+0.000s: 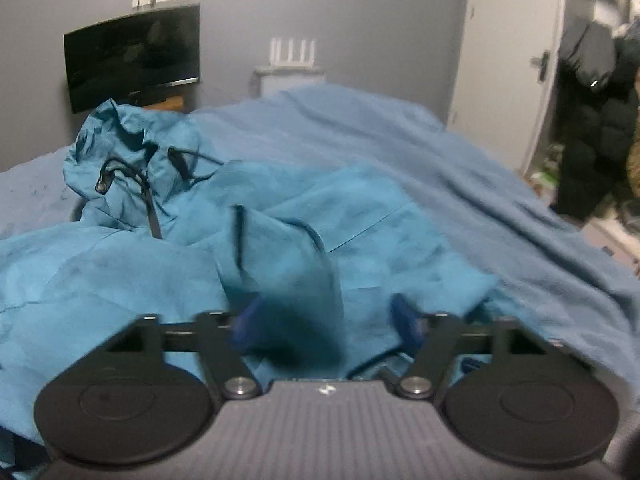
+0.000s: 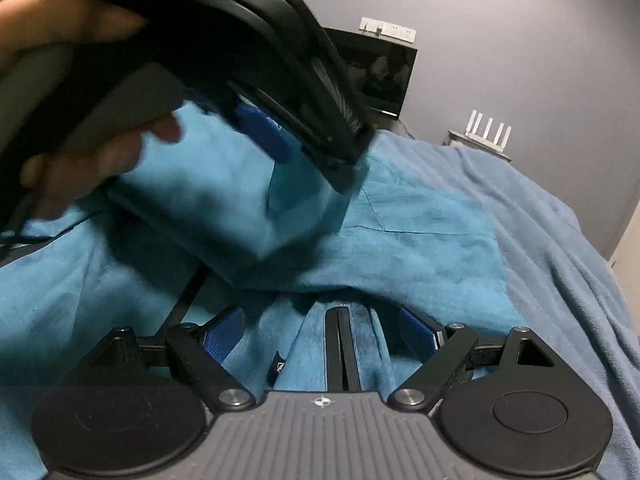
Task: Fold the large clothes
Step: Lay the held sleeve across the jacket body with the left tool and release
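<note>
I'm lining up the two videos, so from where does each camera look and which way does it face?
Left wrist: sits on the left hand-held gripper, looking along its open fingers over the teal jacket on the bed toward the TV.
Right wrist: sits on the right hand-held gripper, open over the jacket's zipper; the left hand and its gripper cross ahead.
Shared: jacket, bed, TV, router.

1. One teal jacket (image 1: 280, 216), spread across the bed.
2. One bed (image 1: 460, 184) with a blue cover.
3. Two tools: the left tool (image 1: 324, 320) and the right tool (image 2: 320, 336).
4. One wall screen (image 1: 132, 56), at ten o'clock.
5. One white router (image 1: 292, 52) with four antennas, at twelve o'clock.
6. One door (image 1: 512, 60), at two o'clock.
</note>
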The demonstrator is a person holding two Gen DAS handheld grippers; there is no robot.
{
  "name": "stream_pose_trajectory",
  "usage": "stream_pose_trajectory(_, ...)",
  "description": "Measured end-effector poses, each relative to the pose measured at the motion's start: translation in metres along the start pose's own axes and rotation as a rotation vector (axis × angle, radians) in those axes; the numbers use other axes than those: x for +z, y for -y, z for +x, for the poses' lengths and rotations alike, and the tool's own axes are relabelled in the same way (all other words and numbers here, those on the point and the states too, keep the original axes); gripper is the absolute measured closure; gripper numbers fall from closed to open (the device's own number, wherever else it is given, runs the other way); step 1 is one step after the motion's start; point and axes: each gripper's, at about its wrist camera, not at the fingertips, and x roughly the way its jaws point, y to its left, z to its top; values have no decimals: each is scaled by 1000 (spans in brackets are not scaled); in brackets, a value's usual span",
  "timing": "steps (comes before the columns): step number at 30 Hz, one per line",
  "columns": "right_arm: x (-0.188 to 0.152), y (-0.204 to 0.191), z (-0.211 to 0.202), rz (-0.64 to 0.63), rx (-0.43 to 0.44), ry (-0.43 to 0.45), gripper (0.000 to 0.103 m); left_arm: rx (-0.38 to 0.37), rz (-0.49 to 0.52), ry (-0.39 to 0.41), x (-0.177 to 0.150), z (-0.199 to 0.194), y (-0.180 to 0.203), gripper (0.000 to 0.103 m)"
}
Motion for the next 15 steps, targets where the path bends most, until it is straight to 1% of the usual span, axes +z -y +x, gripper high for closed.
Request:
stream_pose_trajectory(2, 2, 2, 3, 13, 13, 1, 17, -16, 24, 39, 5, -29, -21, 24)
stream_pose_trajectory(3, 4, 2, 3, 15, 19, 4, 17, -11, 41, 50, 6, -46, -24, 24)
stream_pose_trajectory(4, 4, 2, 2, 17, 24, 8, 17, 10, 58, 57, 13, -57, -37, 23)
stream_pose_trajectory(6, 7, 1, 0, 22, 40, 20, 17, 74, 98, 69, 6, -86, -48, 23)
stream_pose_trajectory(7, 8, 2, -1, 27, 50, 27, 17, 123, 110, 75, 2, -104, -55, 23)
stream_pose_trajectory(8, 8, 2, 0, 34, 58, 30, 17, 167, 107, 79, -1, -114, -62, 22)
stream_pose_trajectory(9, 9, 2, 0, 44, 65, 32, 17, 213, 86, 74, -6, -121, -75, 21)
stream_pose_trajectory(10, 9, 3, 1, 56, 73, 30, 17, 242, 60, 65, -4, -137, -82, 20)
stream_pose_trajectory(12, 7, 9, 3, 93, 84, 22, 19, 292, 2, 41, -10, -143, -107, 19)
stream_pose_trajectory(15, 8, 20, 6, 191, 106, 16, 24, 395, -70, 41, -19, -142, -145, 19)
